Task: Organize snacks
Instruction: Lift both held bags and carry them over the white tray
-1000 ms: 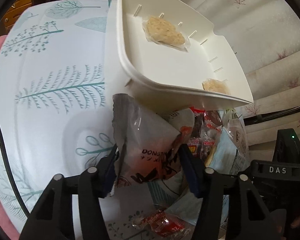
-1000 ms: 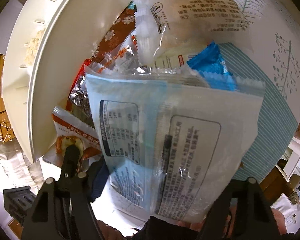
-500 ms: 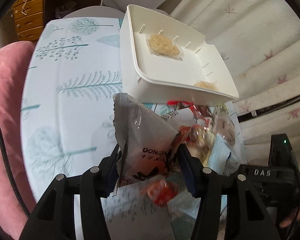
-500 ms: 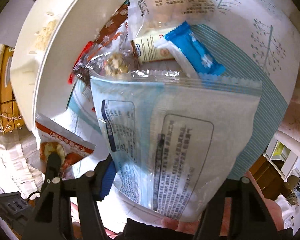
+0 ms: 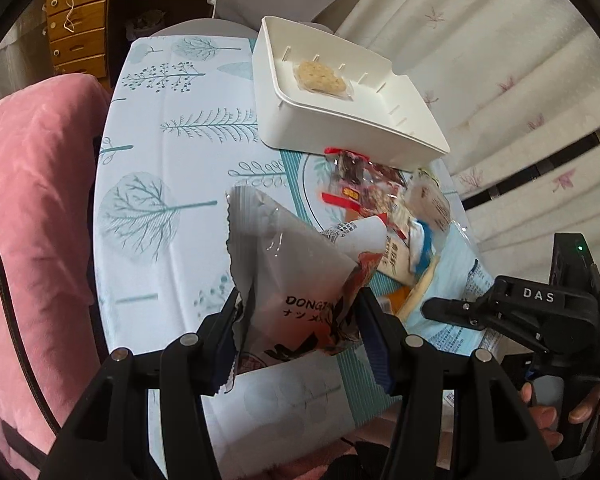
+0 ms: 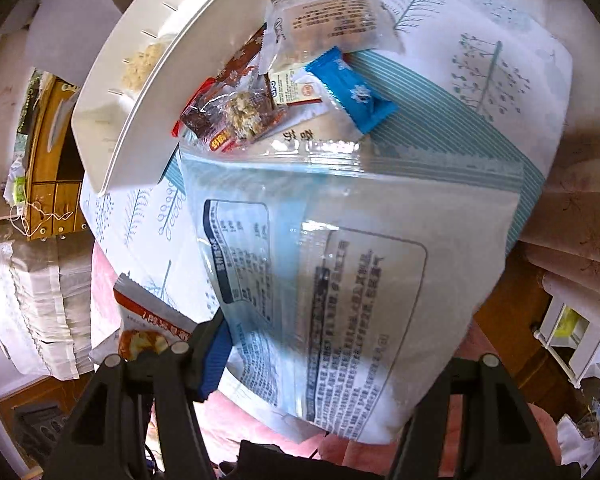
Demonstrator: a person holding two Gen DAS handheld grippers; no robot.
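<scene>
Both my grippers have pulled back off the pile, left gripper pinching the silver-white foil snack pouch, right gripper clamping the pale-blue printed bag, 2 packs for the white plastic bin.

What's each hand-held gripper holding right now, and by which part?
Left hand-held gripper pinches the white DONGIN-print snack packet across its lower body. Right hand-held gripper holds the large blue-and-clear zip pouch near its bottom end.

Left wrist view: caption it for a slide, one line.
Left claw grips a white printed snack pouch above the tree-patterned tablecloth, facing the white plastic bin.
</scene>
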